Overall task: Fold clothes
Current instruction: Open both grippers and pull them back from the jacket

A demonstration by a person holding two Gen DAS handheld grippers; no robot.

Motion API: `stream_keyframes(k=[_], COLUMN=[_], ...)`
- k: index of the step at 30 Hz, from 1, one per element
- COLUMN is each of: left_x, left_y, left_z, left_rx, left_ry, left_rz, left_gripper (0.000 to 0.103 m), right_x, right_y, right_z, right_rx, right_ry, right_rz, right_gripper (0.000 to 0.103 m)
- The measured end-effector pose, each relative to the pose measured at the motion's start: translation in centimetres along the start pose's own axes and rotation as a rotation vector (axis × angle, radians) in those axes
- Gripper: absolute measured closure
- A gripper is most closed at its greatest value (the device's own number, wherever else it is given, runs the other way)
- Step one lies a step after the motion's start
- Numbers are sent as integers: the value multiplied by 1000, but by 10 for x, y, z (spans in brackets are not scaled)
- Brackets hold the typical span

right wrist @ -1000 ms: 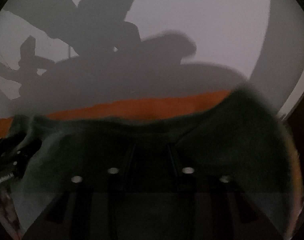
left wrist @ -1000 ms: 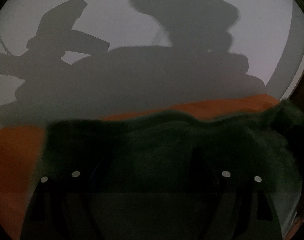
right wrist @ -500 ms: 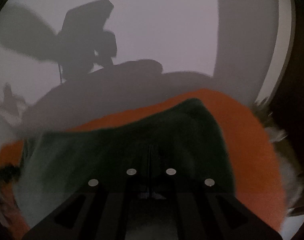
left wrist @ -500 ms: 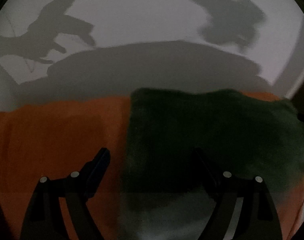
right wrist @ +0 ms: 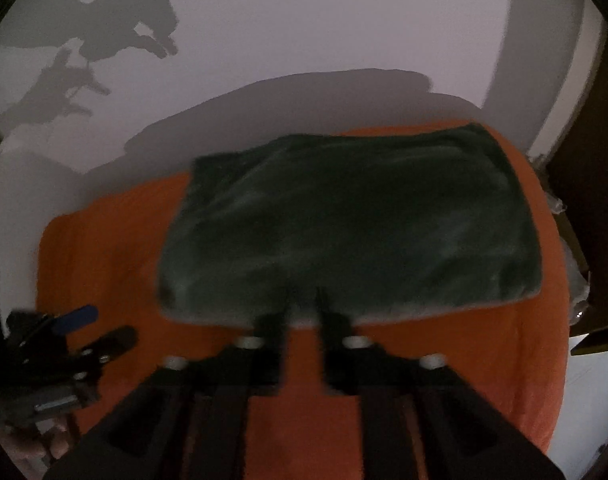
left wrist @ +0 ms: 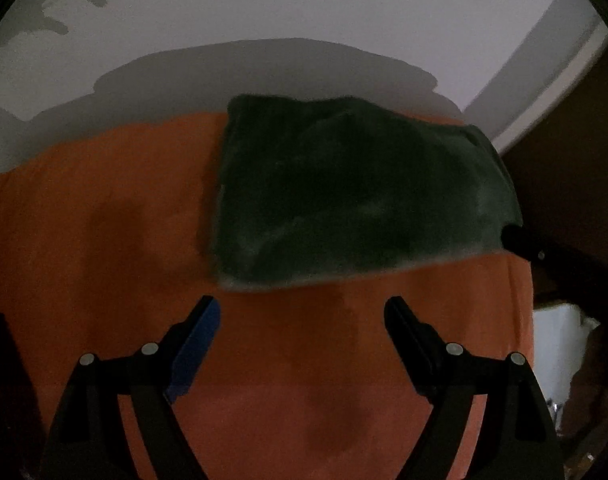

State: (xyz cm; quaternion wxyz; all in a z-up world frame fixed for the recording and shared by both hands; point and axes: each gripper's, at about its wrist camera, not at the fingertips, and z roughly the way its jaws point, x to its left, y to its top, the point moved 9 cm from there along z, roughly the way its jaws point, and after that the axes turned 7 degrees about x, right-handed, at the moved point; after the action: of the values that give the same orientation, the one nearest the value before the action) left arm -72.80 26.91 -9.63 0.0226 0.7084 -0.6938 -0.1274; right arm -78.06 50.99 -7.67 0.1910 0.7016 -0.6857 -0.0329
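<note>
Garment (left wrist: 359, 196), dark green, lies folded on orange cloth (left wrist: 104, 248); left gripper (left wrist: 302, 312) wide and empty, right gripper (right wrist: 304, 304) opening, nothing between; a snagging finger could undo the fold.

We see the folded garment (left wrist: 355, 196) lying on top of the wider cloth (left wrist: 104, 248), toward that cloth's far right part, and the cloth lies on the table (left wrist: 304, 8). In the left wrist view our left gripper (left wrist: 302, 312) hangs above bare cloth, nearer to us than the garment's near edge. In the right wrist view our right gripper (right wrist: 304, 308) sits at that near edge, with the left gripper well off to its left.
</note>
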Motion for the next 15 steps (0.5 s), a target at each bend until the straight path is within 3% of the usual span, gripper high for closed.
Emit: stream_keyframes(k=[1, 2, 7, 15], left_x=[3, 7, 26, 63], left_y=[-7, -14, -51, -143], left_z=[-9, -17, -64, -125], left_rx=[-3, -6, -62, -81], left_ry=[9, 18, 52, 84], left_rz=[15, 30, 70, 61], left_gripper=[18, 18, 18, 18], right_x=[11, 20, 59, 117], right_y=[-9, -19, -70, -163], right_z=[-7, -17, -42, -58], right_rx=[-10, -36, -51, -27], right_ry=[-5, -12, -53, -75], right_rz=[-1, 9, 1, -30], right_gripper=[32, 28, 24, 14])
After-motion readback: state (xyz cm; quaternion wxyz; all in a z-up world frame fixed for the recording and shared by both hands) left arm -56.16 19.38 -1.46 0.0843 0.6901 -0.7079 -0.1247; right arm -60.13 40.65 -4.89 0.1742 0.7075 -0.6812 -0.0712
